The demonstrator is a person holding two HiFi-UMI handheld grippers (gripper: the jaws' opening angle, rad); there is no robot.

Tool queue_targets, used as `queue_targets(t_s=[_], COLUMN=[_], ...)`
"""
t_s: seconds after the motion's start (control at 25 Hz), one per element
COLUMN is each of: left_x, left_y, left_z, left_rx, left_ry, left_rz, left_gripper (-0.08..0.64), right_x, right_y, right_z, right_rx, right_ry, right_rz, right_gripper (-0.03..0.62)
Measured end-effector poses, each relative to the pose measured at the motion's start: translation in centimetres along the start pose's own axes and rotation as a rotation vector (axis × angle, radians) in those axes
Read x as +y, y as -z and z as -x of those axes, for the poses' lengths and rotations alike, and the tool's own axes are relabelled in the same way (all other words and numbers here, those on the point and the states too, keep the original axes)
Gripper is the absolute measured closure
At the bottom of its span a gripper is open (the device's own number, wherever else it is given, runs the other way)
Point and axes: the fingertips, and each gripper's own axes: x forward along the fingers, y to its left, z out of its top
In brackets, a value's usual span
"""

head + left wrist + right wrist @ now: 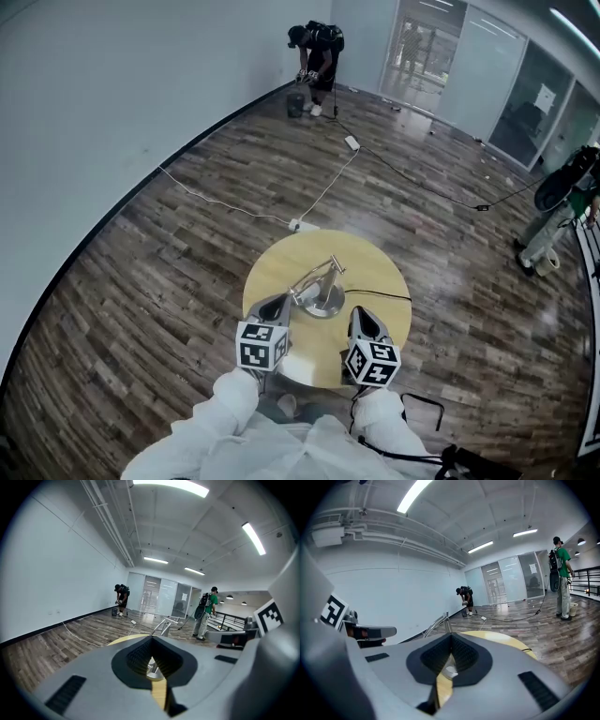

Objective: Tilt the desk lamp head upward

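A silver desk lamp (pixel 322 298) stands on a round yellow table (pixel 380 270), its arm slanting up and away to a small head (pixel 335 265). My left gripper (pixel 280 302) hovers just left of the lamp's round base, shut and empty. My right gripper (pixel 360 315) hangs just right of the base, also shut with nothing in it. In the left gripper view the lamp's arm (pixel 163 625) rises just beyond the closed jaws. In the right gripper view the lamp's arm (pixel 437 622) stands ahead and slightly left.
A black cord (pixel 382 295) runs across the table's right side. On the wooden floor lie a white power strip (pixel 302 225) and long cables. One person (pixel 317 54) bends by the far wall; another (pixel 562 202) stands at the right.
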Motion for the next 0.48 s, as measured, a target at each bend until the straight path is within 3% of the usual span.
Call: queue_targets(t_s=[0.24, 0.44, 0.48], left_x=[1.8, 4.3, 4.5], left_y=[1.3, 4.9, 5.8], left_z=[-0.4, -1.4, -1.8], left_rx=[-0.020, -0.037, -0.024], left_ry=[-0.003, 0.011, 0.037], left_rz=[0.010, -0.154, -0.175], left_gripper=[0.558, 0.558, 0.513], right_x=[-1.0, -1.6, -1.5], right_y=[1.1, 1.8, 2.0], right_z=[-2.1, -5.2, -6.0], right_rx=[0.013, 0.020, 0.030], right_ry=[-0.059, -0.170, -0.203], right_rz=[0.005, 0.033, 0.049], right_gripper=[0.580, 0.578, 0.577])
